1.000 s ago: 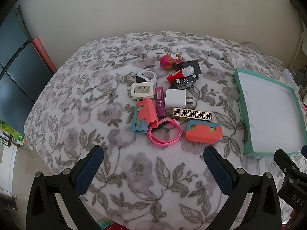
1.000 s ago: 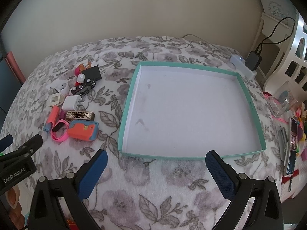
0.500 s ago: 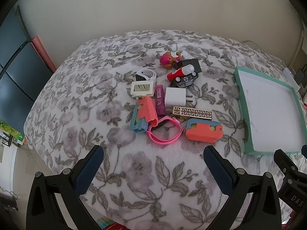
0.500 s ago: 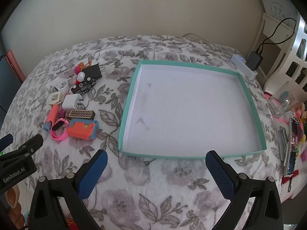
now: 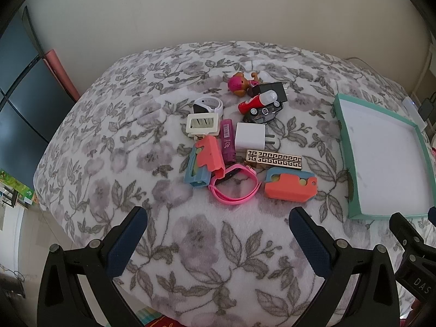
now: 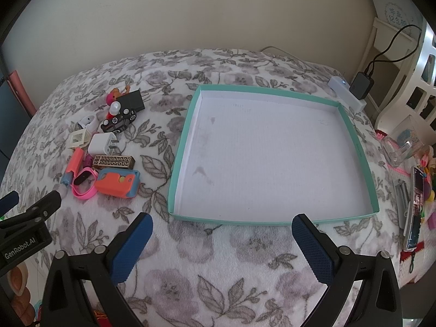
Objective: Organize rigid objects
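Note:
A pile of small rigid objects lies on the floral blanket: a pink wristband [image 5: 233,185], two orange-and-blue cases [image 5: 290,184] [image 5: 205,164], a gold patterned bar [image 5: 273,159], a white charger [image 5: 250,136], a purple stick [image 5: 227,141], a cream frame [image 5: 203,124], a white watch [image 5: 209,104], a black toy car [image 5: 263,113], a red-and-white piece [image 5: 258,100], a black adapter [image 5: 269,90] and a pink doll [image 5: 239,82]. My left gripper [image 5: 218,229] hovers open just short of the pile. The teal tray [image 6: 357,147] stands bare inside, with my right gripper [image 6: 222,235] open at its near edge.
The blanket [image 6: 245,248] drops off at the near and left sides. Right of the tray are a white power strip [image 6: 346,92] with a black adapter, a clear cup [image 6: 399,150] and several trinkets. A dark cabinet [image 5: 19,103] stands at the left.
The left view has shifted slightly, so the pile sits a little lower and nearer in frame. Both grippers stay open and no object has moved.

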Motion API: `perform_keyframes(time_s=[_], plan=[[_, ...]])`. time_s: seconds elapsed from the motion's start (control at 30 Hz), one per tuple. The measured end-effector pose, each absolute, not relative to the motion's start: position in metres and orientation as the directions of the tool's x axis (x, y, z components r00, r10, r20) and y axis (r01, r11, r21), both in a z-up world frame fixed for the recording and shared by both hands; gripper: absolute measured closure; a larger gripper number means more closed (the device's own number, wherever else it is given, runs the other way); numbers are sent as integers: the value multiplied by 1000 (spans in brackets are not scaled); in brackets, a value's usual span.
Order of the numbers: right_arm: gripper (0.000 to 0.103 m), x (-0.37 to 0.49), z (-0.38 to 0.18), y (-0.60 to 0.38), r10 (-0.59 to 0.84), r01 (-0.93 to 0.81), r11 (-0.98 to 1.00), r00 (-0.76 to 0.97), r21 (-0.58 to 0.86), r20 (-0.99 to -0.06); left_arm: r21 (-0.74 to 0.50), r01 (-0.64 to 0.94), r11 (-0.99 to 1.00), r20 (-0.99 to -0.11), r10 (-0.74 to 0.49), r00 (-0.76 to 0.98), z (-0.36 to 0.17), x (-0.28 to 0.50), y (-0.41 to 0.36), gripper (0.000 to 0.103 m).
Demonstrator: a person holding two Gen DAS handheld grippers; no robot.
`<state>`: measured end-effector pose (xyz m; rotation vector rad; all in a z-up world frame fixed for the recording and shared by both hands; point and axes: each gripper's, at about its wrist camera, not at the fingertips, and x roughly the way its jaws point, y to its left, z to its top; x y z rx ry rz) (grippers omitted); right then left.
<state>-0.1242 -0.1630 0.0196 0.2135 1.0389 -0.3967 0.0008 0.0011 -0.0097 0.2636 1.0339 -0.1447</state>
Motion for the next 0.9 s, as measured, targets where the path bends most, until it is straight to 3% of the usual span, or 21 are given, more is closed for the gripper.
perform_keyframes(time_s=[0.9], plan=[[0,-123,17,-160,-215,411,911,434,-20,-875,131,248,960,-873,-6,488,-12,3,0,0]])
